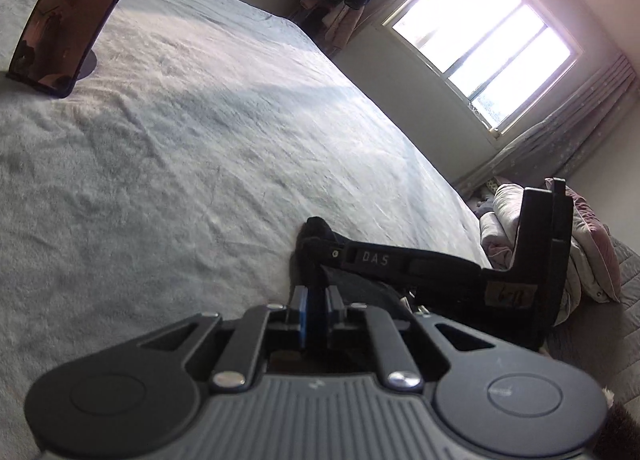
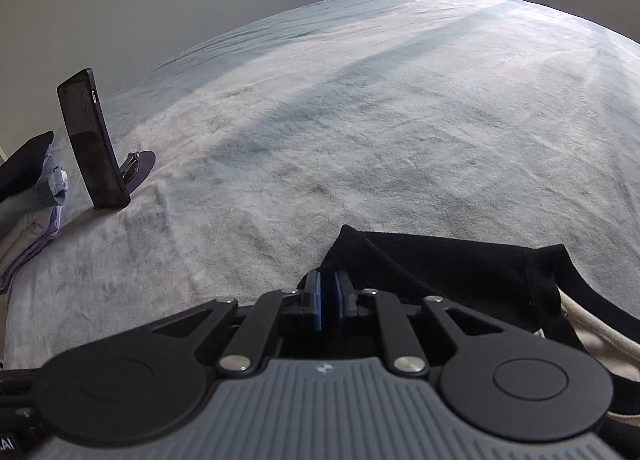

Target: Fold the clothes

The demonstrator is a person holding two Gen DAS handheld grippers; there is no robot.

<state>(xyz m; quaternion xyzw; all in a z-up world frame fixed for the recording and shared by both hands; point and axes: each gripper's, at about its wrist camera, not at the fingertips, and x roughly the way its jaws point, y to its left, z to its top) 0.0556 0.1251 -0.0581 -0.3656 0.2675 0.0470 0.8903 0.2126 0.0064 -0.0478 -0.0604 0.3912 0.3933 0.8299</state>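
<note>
Between my right gripper's [image 2: 329,292] blue pads I see a narrow gap with black cloth running into it, so I judge the jaws are pinching an edge of the black garment [image 2: 460,268]. My left gripper [image 1: 316,302] looks the same: pads nearly together, dark fabric between them, and I read that as a pinch on the same garment, though the cloth right at the pads is too dark to be certain. Across the left view the other gripper's black body lies just past my fingertips, so both tools sit close together at the near edge of the bed [image 2: 360,120].

One black garment shows, slumped low on the grey bedspread in front of the right jaws, with a hemmed edge and an opening that may be a neck or armhole. I judge it light, limp and not slippery against the fleecy cover; it will sag wherever it is unsupported, so hems, corners or shoulder seams are the places to hold.

Further out I count one phone [image 2: 93,140] propped on its stand to the left, one small heap of clothes [image 2: 36,176] at the left edge behind it, and one pile of bedding [image 1: 520,228] on the floor under the window [image 1: 480,36].
</note>
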